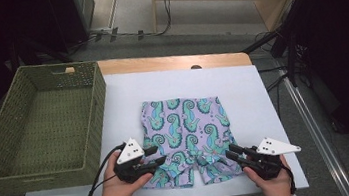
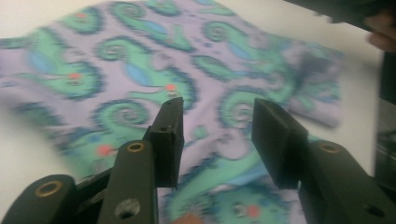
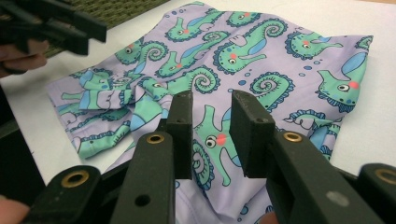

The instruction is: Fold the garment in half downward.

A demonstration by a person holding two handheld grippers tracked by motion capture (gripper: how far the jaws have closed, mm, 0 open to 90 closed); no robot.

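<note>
A pair of lilac shorts (image 1: 185, 132) printed with teal seahorses lies flat on the white mat (image 1: 122, 99), leg openings toward the person. My left gripper (image 1: 155, 155) hovers over the shorts' near left leg, jaws apart, nothing pinched between them (image 2: 217, 109). My right gripper (image 1: 230, 151) sits at the near right leg, its jaws also parted above the cloth (image 3: 212, 100). The fabric (image 3: 280, 60) is rumpled near the crotch and lies smooth farther off. In the left gripper view the cloth (image 2: 140, 70) is blurred.
An empty green woven basket (image 1: 97, 112) stands to the left of the mat. The wooden table edge (image 1: 168, 61) shows behind the mat. Cables trail from both grippers toward the person. Floor and dark equipment surround the table.
</note>
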